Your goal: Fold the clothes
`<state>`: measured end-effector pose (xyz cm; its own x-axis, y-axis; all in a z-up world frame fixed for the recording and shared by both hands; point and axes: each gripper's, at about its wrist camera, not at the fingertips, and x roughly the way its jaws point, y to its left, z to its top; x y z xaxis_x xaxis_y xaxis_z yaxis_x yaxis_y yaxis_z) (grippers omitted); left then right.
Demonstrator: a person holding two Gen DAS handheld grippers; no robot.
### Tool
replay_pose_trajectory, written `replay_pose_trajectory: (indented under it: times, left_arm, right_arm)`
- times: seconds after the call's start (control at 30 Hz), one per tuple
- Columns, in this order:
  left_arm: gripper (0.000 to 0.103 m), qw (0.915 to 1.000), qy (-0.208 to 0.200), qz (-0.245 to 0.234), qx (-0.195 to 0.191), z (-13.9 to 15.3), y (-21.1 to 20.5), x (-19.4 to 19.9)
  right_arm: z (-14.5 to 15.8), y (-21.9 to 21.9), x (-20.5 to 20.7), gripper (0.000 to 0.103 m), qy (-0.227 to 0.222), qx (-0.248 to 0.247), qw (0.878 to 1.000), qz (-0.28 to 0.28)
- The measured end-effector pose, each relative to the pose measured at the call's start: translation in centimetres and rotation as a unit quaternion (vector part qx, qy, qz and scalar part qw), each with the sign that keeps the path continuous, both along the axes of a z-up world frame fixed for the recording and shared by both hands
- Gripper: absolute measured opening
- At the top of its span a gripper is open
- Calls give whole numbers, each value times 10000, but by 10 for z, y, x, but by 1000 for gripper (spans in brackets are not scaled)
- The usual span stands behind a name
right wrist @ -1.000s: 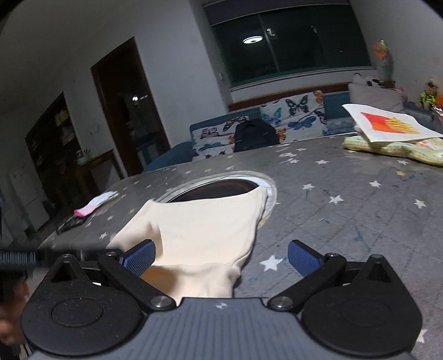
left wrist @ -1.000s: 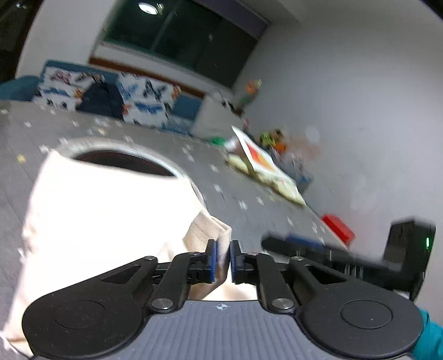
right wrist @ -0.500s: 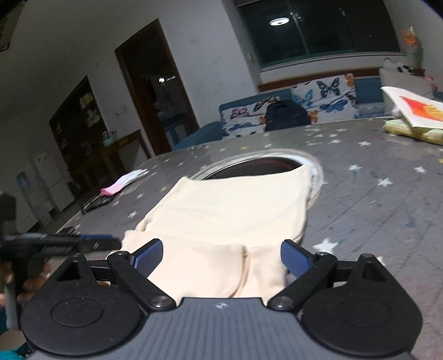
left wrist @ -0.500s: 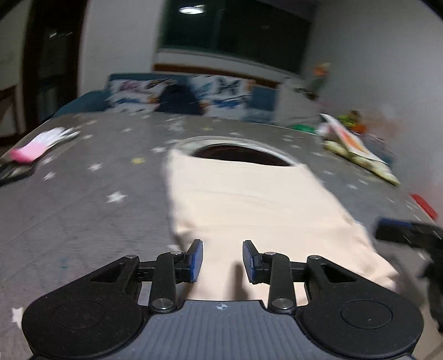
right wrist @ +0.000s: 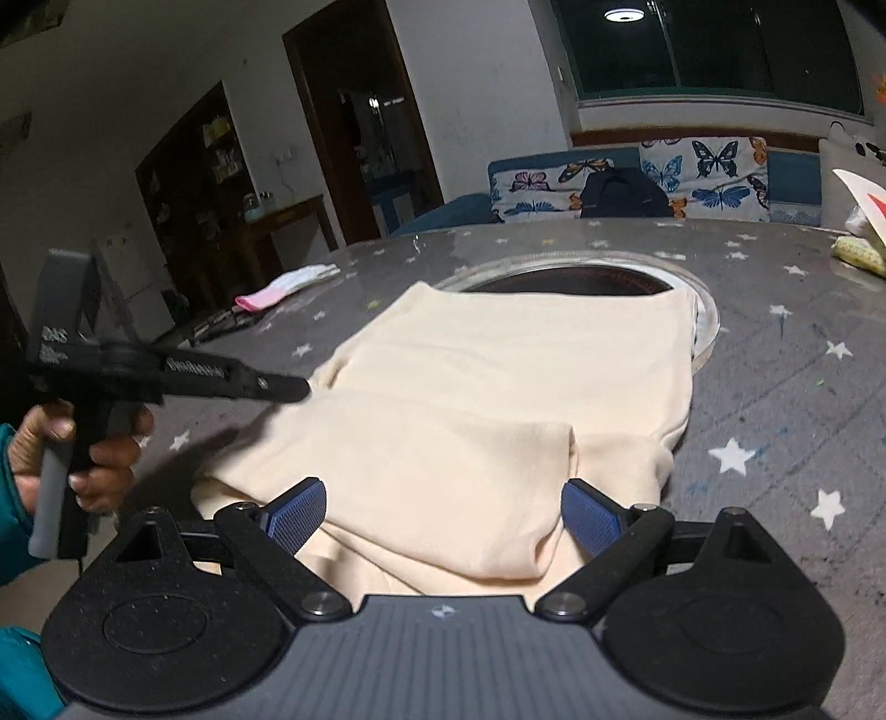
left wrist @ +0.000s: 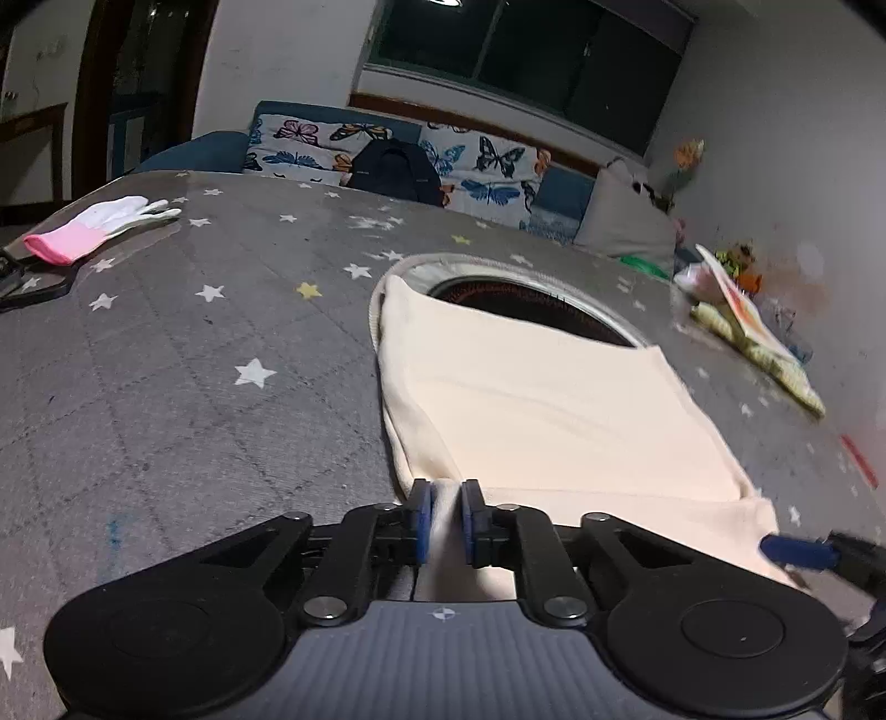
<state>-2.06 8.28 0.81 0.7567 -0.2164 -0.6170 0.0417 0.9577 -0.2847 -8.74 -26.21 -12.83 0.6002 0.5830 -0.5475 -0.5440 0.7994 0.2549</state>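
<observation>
We work over a grey table (left wrist: 183, 354) covered in a quilted cloth printed with white and yellow stars, with a round dark opening (left wrist: 526, 302) set in a pale ring ahead of both grippers. Beyond the table we see a sofa (right wrist: 648, 177) with butterfly-print cushions and a dark backpack (left wrist: 396, 169) on it, a wide dark window (right wrist: 714, 50) reflecting a ceiling lamp, and a dark doorway (right wrist: 360, 122) beside shelves on the left. A pink and white glove (left wrist: 97, 227) lies far left of the left gripper, and a book (left wrist: 742, 304) on a yellowish cloth lies far to its right.

The cream garment (left wrist: 548, 410) lies flat on the table just ahead of us, its far edge reaching over the opening. Our left gripper (left wrist: 443, 520) is pinched narrowly on the garment's near left corner, fabric showing between the blue pads (left wrist: 422, 518). Our right gripper (right wrist: 440, 512) stands wide, its pads on either side of a folded layer without pressing it.

In the right wrist view, small white lettering runs along the left gripper's body, but it is too blurred for us to read.
</observation>
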Motion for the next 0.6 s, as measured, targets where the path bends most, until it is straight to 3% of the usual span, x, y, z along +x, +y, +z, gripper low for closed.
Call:
replay_pose_trajectory:
  times: [0.27,0.37,0.6]
  left_arm:
    - [9,9989,-229,261,-325,3,19,-18]
    - [9,9987,-20,401,-312,-2,24,-14]
    - [15,9974,0,686,221,8,21,-10]
  right_arm:
    - [-6,0,2,94,39,-48,10000,50]
    - [-4,1,2,94,61,-18,9999,116]
    - [-3,1,3,94,43,-2,9999,133]
